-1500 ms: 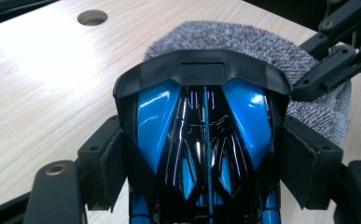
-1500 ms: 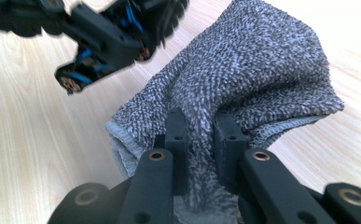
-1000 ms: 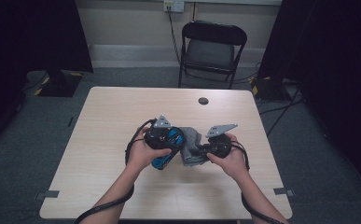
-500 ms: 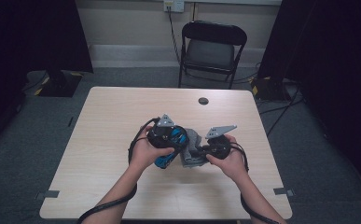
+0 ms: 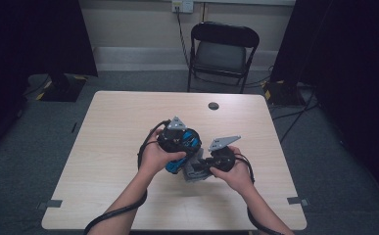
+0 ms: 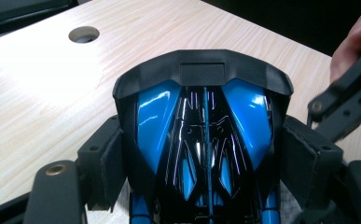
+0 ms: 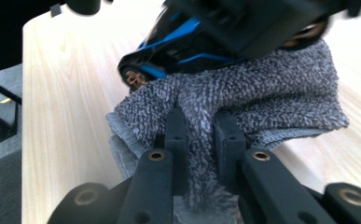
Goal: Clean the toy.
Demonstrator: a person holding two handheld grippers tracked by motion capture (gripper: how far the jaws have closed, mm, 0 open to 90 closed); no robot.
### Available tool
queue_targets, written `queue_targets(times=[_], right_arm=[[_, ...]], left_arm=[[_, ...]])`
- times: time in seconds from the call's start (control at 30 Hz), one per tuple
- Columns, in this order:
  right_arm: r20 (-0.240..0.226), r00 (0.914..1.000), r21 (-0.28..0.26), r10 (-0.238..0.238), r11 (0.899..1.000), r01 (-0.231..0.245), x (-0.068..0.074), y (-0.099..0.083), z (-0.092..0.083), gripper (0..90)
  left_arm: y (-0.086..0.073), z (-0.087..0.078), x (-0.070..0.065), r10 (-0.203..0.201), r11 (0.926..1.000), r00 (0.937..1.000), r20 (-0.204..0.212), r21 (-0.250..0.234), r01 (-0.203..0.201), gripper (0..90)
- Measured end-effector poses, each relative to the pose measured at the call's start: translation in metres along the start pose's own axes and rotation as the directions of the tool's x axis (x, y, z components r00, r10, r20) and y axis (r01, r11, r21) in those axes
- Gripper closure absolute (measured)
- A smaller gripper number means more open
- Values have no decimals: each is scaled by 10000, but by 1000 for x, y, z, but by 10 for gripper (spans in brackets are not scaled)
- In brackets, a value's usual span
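A glossy blue-and-black toy car (image 5: 191,141) is held above the middle of the table (image 5: 118,127). My left gripper (image 5: 177,147) is shut on it. In the left gripper view the padded jaws press on both sides of the car (image 6: 201,121). A grey terry cloth (image 5: 193,172) lies bunched under and against the car. My right gripper (image 5: 202,166) is shut on a fold of it. In the right gripper view the jaws of my right gripper (image 7: 201,126) pinch the cloth (image 7: 271,93), which touches the car (image 7: 169,56) from below.
A round cable hole (image 5: 213,105) sits near the table's far edge. A black folding chair (image 5: 224,49) stands behind the table. Cables trail from both grippers over the near edge. Dark curtains flank the room.
Both hands have shifted only slightly over the table. The car and the cloth remain gripped as before.
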State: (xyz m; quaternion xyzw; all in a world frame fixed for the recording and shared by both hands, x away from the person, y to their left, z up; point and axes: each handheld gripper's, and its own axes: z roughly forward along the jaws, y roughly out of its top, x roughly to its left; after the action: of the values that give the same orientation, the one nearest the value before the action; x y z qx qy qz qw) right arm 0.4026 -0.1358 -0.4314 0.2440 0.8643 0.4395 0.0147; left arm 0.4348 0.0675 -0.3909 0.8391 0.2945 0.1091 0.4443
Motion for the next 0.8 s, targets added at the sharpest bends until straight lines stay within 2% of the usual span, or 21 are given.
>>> queue_targets(times=[0.17,0.23,0.43,0.67,0.8], right_arm=[[-161,9997,127,-192,9997,194,7,1,7,787],[-49,9995,177,-310,9994,310,10,1,8,786],[-204,9995,171,-229,9996,232,12,0,14,786],[-501,9985,172,-230,9996,239,17,-1,22,786],[-599,9979,199,-232,9995,244,18,-1,24,786]], left_arm=[[5,0,1,27,10000,10000,-88,-77,-28,255],[6,0,1,-20,10000,10000,-92,-67,19,255],[8,0,4,-192,9997,9998,-110,-153,190,255],[13,0,5,-197,9995,9996,-188,-242,192,255],[14,-1,6,-365,9987,9992,-190,-365,358,255]])
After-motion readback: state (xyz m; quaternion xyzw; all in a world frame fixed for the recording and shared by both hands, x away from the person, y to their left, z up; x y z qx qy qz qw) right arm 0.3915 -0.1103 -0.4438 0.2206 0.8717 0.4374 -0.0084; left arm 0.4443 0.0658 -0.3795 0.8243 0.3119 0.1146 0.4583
